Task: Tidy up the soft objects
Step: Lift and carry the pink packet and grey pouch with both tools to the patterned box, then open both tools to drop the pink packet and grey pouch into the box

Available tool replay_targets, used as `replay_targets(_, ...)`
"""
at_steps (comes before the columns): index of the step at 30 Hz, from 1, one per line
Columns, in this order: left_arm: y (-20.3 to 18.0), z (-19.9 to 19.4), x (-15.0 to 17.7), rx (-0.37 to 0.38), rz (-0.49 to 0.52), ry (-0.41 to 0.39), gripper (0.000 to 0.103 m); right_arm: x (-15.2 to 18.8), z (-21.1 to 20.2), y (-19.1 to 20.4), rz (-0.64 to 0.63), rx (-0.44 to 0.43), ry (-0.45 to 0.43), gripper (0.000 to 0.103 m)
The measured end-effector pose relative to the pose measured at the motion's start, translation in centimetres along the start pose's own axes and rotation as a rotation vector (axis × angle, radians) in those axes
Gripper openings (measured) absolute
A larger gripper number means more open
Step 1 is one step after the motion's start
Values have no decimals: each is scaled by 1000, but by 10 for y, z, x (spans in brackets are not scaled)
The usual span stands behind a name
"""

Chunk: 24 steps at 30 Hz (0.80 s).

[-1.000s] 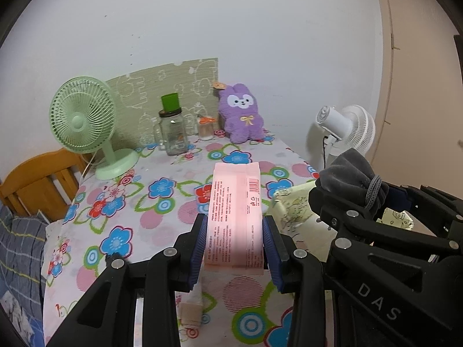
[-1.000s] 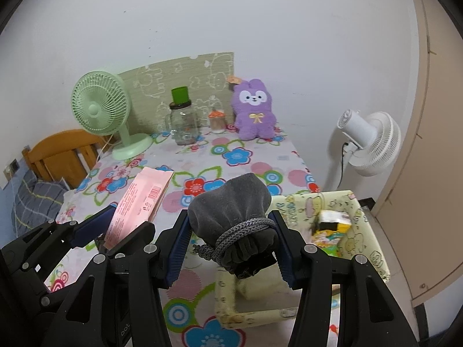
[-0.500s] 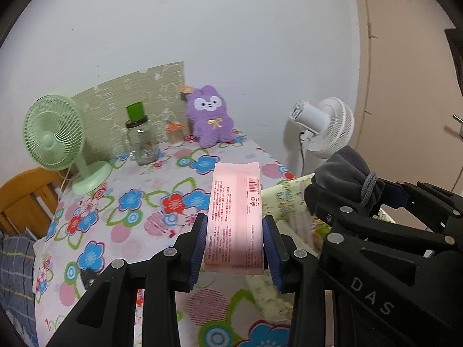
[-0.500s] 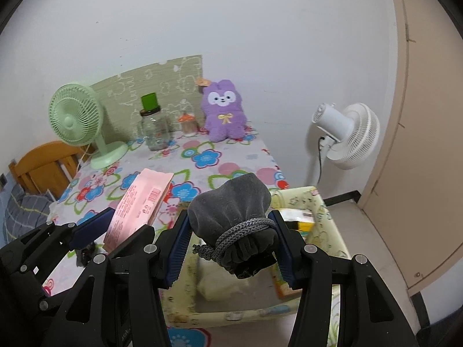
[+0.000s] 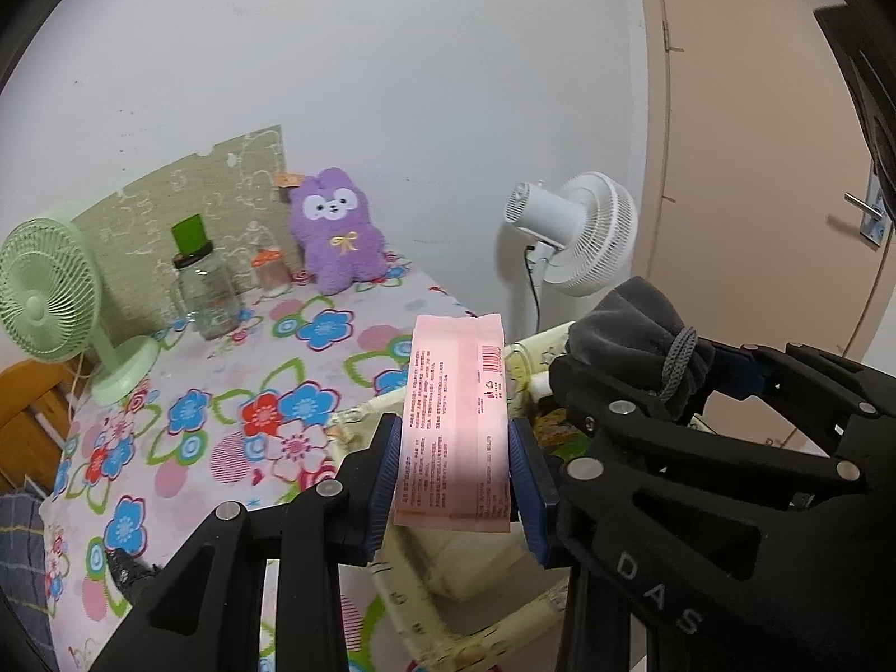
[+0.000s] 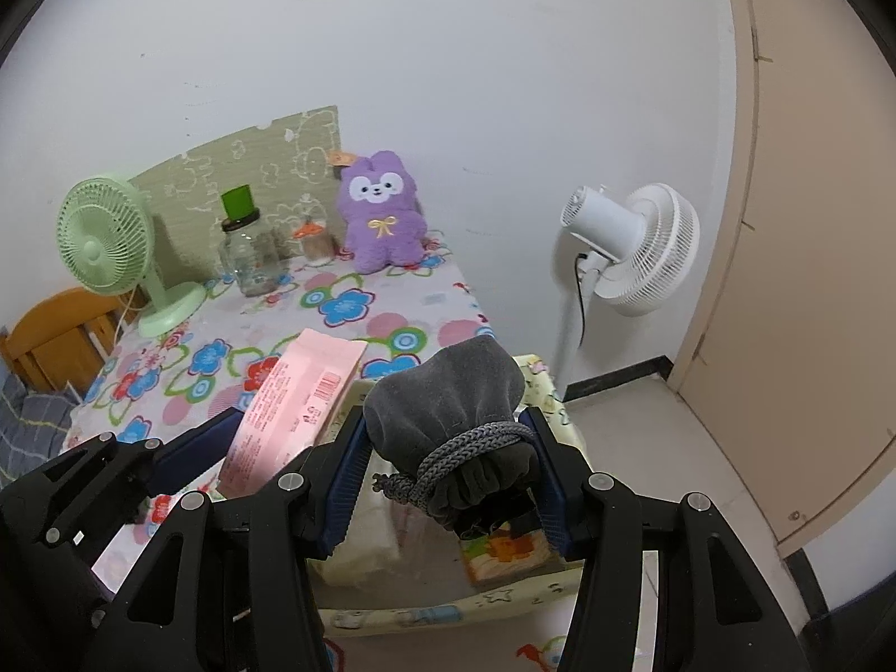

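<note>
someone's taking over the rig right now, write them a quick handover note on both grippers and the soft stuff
Left gripper: shut on the flat pink plastic pack.
Right gripper: shut on the grey velvet drawstring pouch.
Both items hang over the pale yellow printed fabric bin by the flower-patterned table; the bin already holds a few things.
Purple plush bunny sits at the table's back against the wall.
Left: release both into the bin, then probably fetch the bunny.
</note>
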State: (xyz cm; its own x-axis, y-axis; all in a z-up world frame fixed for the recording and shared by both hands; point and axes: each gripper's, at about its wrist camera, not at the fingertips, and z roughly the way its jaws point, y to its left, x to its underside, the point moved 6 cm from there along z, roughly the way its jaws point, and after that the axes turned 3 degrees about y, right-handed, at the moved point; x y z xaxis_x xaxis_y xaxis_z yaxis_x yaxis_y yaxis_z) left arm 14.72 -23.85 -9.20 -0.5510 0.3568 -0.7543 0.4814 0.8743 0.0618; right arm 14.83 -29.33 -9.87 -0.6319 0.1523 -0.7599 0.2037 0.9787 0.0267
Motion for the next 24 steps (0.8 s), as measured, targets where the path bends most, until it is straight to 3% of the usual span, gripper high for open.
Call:
replay_targets(16, -24, 36, 0, 60, 26, 67, 40, 9, 26, -30, 38, 21, 50, 57)
replay_targets(17, -25, 37, 1, 63, 32, 72, 42, 10, 29, -30, 41, 18, 57, 57)
replay_targets(20, -26, 41, 4, 58, 43, 81, 59, 13, 34, -30, 43, 13, 70, 57)
replay_targets(24, -23, 43, 7, 58, 44, 90, 67, 14, 40, -28, 41, 2, 84, 57)
